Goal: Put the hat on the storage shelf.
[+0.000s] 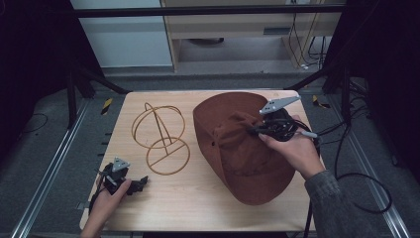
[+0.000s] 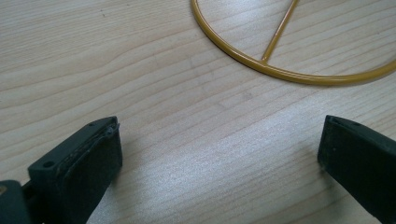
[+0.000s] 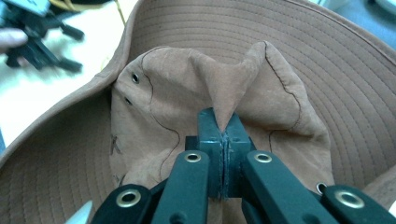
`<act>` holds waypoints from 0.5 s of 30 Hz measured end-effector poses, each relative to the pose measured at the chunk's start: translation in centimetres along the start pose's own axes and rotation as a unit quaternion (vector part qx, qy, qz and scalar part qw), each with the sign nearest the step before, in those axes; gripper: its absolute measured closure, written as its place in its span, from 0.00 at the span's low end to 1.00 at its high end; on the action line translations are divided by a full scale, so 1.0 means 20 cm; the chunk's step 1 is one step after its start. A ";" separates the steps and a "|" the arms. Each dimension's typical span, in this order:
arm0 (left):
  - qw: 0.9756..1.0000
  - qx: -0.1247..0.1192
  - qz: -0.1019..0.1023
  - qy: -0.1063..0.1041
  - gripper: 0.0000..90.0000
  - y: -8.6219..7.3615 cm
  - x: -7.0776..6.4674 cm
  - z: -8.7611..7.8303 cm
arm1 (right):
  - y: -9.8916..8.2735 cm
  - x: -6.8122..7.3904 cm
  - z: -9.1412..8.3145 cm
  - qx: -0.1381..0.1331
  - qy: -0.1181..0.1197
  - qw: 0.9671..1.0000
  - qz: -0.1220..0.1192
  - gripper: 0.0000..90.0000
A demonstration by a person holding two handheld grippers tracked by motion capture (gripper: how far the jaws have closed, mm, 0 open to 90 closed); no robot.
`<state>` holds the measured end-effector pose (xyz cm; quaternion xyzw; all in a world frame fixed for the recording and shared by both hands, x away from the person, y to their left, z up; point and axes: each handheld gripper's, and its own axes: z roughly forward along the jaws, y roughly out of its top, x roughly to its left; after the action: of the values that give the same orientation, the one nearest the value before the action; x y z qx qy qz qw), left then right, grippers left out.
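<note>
1 brown hat [image 1: 237,148] at table's [image 1: 198,208] 3 o'clock, crown fabric pinched w/ right gripper [image 1: 257,130] jaws clamped tight on a fold. 1 gold wire stand [image 1: 161,139] at 10 o'clock. Left gripper [image 1: 141,182] at 7 o'clock, jaws wide apart, holding nothing

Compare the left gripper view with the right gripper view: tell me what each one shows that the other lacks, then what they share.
Left gripper view: the left hand-held gripper with its jaws wide apart over bare wood, nothing between them, and the base ring of the yellow wire stand ahead.

Right gripper view: the right hand-held gripper shut on a pinched fold of the brown hat, with the stitched brim around the crown and small eyelets in it. The other hand-held gripper lies farther off at upper left.

Both: the light wooden table.
</note>
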<state>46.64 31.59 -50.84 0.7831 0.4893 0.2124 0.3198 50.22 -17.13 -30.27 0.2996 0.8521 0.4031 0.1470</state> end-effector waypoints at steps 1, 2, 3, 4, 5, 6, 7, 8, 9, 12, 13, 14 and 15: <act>1.000 0.000 0.000 0.000 0.00 0.00 0.00 0.00 | 0.01 0.01 -0.02 -0.008 -0.001 1.000 0.000 0.99; 1.000 0.000 0.000 0.000 0.00 0.00 0.00 0.00 | 0.03 0.02 -0.03 -0.015 -0.001 1.000 0.000 0.99; 1.000 0.000 0.000 0.000 0.00 0.00 0.00 0.00 | 0.04 0.02 -0.05 -0.021 0.000 1.000 0.001 0.99; 1.000 0.000 0.000 0.000 0.00 0.00 0.00 0.00 | 0.05 0.03 -0.06 -0.029 -0.001 1.000 0.001 0.99; 1.000 0.000 0.000 0.000 0.00 0.00 0.00 0.00 | 0.07 0.04 -0.08 -0.035 -0.002 0.999 0.001 0.99; 1.000 0.000 0.000 0.000 0.00 0.00 0.00 0.00 | 0.08 0.05 -0.09 -0.040 -0.005 0.999 0.002 0.99; 1.000 0.000 0.000 0.000 0.00 0.00 0.00 0.00 | 0.09 0.05 -0.10 -0.043 -0.007 0.999 0.005 0.99; 1.000 0.000 0.000 0.000 0.00 0.00 0.00 0.00 | 0.10 0.06 -0.11 -0.047 -0.006 0.999 0.006 0.99; 1.000 0.000 0.000 0.000 0.00 0.00 0.00 0.00 | 0.10 0.06 -0.12 -0.051 -0.007 0.999 0.004 0.99; 1.000 0.001 0.001 0.000 0.00 0.00 0.00 0.00 | 0.12 0.08 -0.13 -0.058 -0.010 0.998 0.002 0.99; 1.000 0.000 0.000 0.000 0.00 0.00 0.00 0.00 | 0.13 0.09 -0.13 -0.061 -0.010 0.998 0.002 0.99; 1.000 0.000 0.000 0.000 0.00 0.00 0.00 0.00 | 0.13 0.09 -0.13 -0.062 -0.010 0.998 0.001 0.99; 1.000 0.000 0.000 0.000 0.00 0.00 0.00 0.00 | 0.14 0.10 -0.13 -0.062 -0.010 0.998 -0.001 0.99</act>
<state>46.61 31.59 -50.84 0.7831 0.4892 0.2127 0.3196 48.54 -16.09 -26.50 0.2927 0.8244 0.4521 0.1741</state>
